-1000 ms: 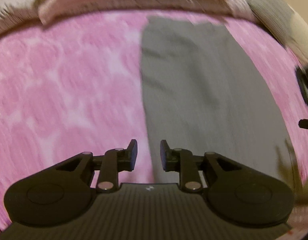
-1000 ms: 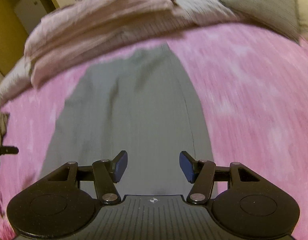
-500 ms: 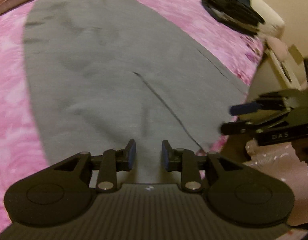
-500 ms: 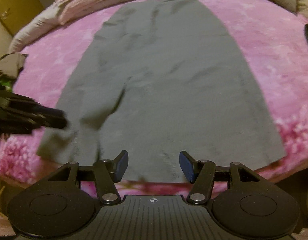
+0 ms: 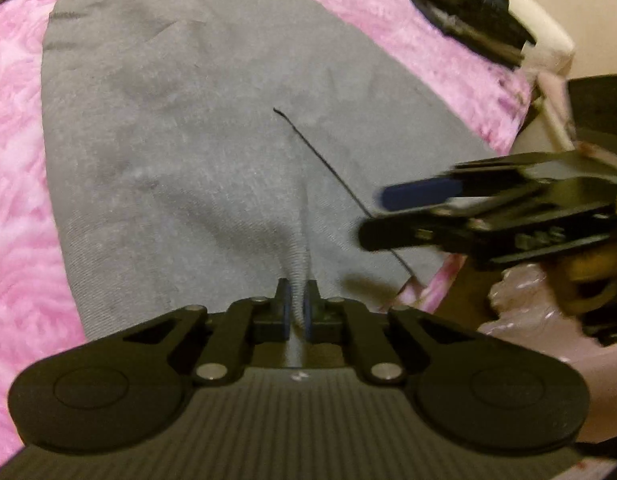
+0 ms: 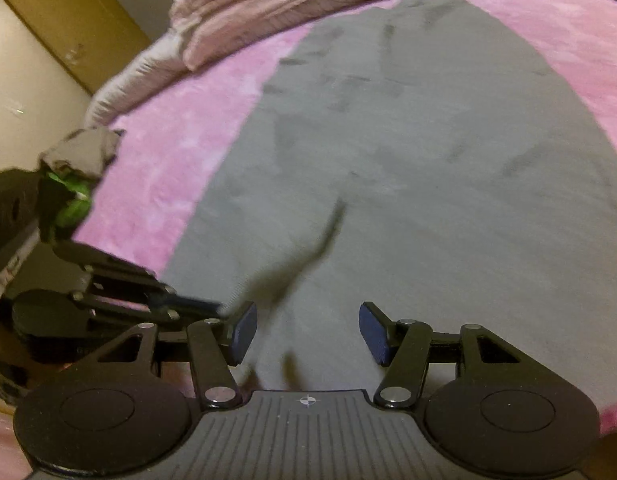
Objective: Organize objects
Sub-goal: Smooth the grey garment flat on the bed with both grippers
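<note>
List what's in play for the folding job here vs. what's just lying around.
In play:
- grey garment, spread flat on the pink blanket
- left gripper, shut on a pinch of the garment's near edge
- right gripper, open over that edge

Lying about:
- bunched pale bedding at the far side
- dark stack at the blanket's far corner
- small grey bundle

Right tongs (image 5: 372,216) motion-blurred; dark stack (image 5: 472,20) on bed corner unidentifiable.

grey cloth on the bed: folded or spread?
Spread: the grey cloth lies flat on the pink blanket, only its near edge pinched up.
</note>
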